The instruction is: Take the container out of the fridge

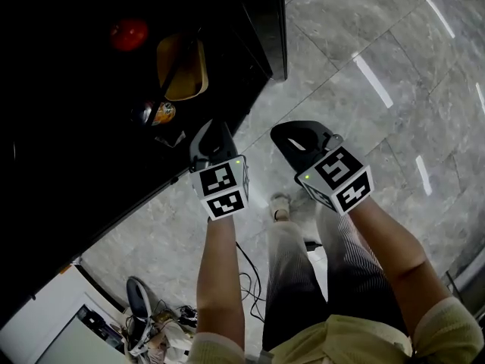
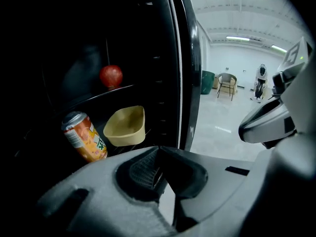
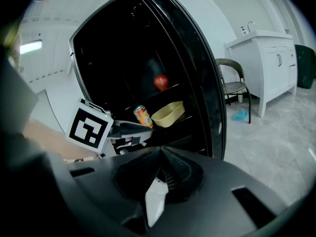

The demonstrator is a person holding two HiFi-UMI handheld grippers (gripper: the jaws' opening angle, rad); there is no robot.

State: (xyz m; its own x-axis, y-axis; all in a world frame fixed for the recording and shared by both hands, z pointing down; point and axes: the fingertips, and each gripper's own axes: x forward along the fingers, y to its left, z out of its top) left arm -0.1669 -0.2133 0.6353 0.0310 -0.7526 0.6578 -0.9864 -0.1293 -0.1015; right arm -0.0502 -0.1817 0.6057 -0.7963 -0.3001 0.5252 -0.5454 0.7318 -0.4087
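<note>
Head view: my left claw (image 1: 212, 135) and right claw (image 1: 297, 138), both closed and empty, outside the fridge (image 1: 265, 36); container (image 1: 182, 67) inside on its shelf.
Left gripper view: can (image 2: 84, 136) just beside the container (likely toppled by a careless reach).
Right gripper view: I judge closed jaws would shove, not grip.

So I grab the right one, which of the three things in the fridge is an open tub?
The pale yellow container on the lower shelf. The orange can beside it is a cylinder, and the red apple sits alone on the shelf above.
</note>
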